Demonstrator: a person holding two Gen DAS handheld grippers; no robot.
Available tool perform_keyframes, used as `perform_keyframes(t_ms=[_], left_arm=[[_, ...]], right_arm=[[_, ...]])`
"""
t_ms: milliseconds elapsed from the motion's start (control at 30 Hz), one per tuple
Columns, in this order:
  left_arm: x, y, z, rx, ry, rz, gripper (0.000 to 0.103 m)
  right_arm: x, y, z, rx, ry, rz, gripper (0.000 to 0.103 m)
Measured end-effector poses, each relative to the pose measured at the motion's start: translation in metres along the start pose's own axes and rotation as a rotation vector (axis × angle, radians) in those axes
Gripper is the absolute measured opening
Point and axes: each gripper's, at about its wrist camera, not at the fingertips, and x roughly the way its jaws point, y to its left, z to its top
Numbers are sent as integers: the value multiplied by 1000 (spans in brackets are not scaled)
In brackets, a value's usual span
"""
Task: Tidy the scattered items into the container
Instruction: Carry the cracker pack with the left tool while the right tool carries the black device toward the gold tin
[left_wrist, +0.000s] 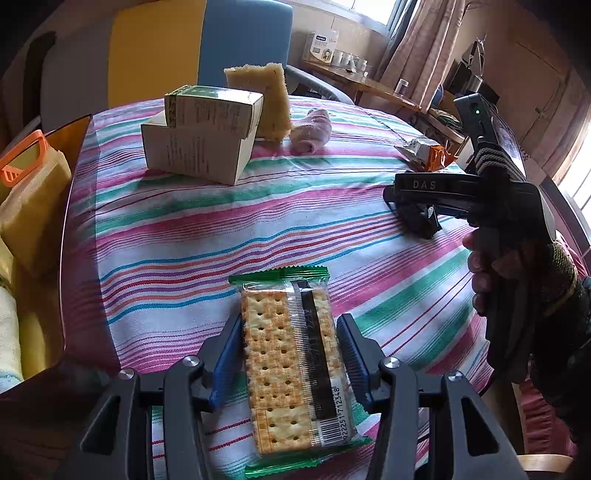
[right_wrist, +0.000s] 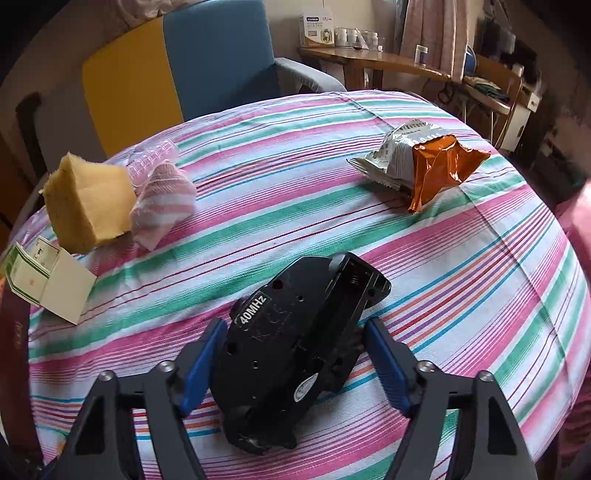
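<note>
A clear pack of crackers (left_wrist: 291, 365) with green ends lies between the blue pads of my left gripper (left_wrist: 290, 334); the pads touch its sides and it rests on the striped cloth. A black remote-control body (right_wrist: 295, 350) marked 40MHz lies between the pads of my right gripper (right_wrist: 295, 334), whose jaws stand wide around it, the right pad just apart from it. The right gripper also shows in the left wrist view (left_wrist: 413, 206). The container (left_wrist: 33, 221) at the left edge holds yellow sponges and an orange-handled item.
On the striped tablecloth (right_wrist: 332, 229) lie a white and green box (left_wrist: 203, 136), a yellow sponge (right_wrist: 88, 206), a pink striped sock (right_wrist: 162, 203) and an orange and silver snack bag (right_wrist: 424, 162). A blue and yellow chair (right_wrist: 207, 55) stands behind the table.
</note>
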Motion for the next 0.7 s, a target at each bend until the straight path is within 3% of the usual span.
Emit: perform_keyframes(t_ms=[167,333,700], left_arm=[[1,-1,0,4,-11,6,52],[-1,-1,-1,-9,-20,13,50],[-18,2,-17,-11,-39,30,49]], right_arm=[[-9,-2,-10,-49,-13,31,67],[-21,-4,-27,-115,-10,136,67],[-51,3,-66,-171,7,283,66]])
